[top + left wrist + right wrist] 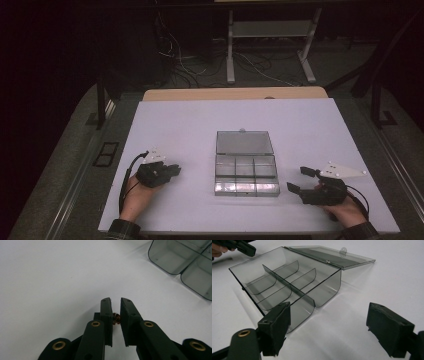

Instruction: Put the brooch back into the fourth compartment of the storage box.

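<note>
A clear smoky plastic box [246, 172] with several compartments lies on the white table [175, 125], its lid [244, 142] folded flat behind it. My left gripper [176, 170] rests to the left of the box, held in a hand. In the left gripper view its jaws [115, 300] stand almost together, pinching a small brown-gold piece [116, 318] deep between them; the box's corner [180, 260] shows at upper right. My right gripper [296, 178] is at the box's right, jaws wide apart. The right gripper [328, 315] has nothing between its jaws and faces the box [287, 282].
The compartments look empty. Beyond the table's far edge is a dark floor with cables [185, 60] and a white stand [270, 45]. A dark rail [102, 105] runs along the table's left side. The left gripper's tip [244, 248] shows past the box.
</note>
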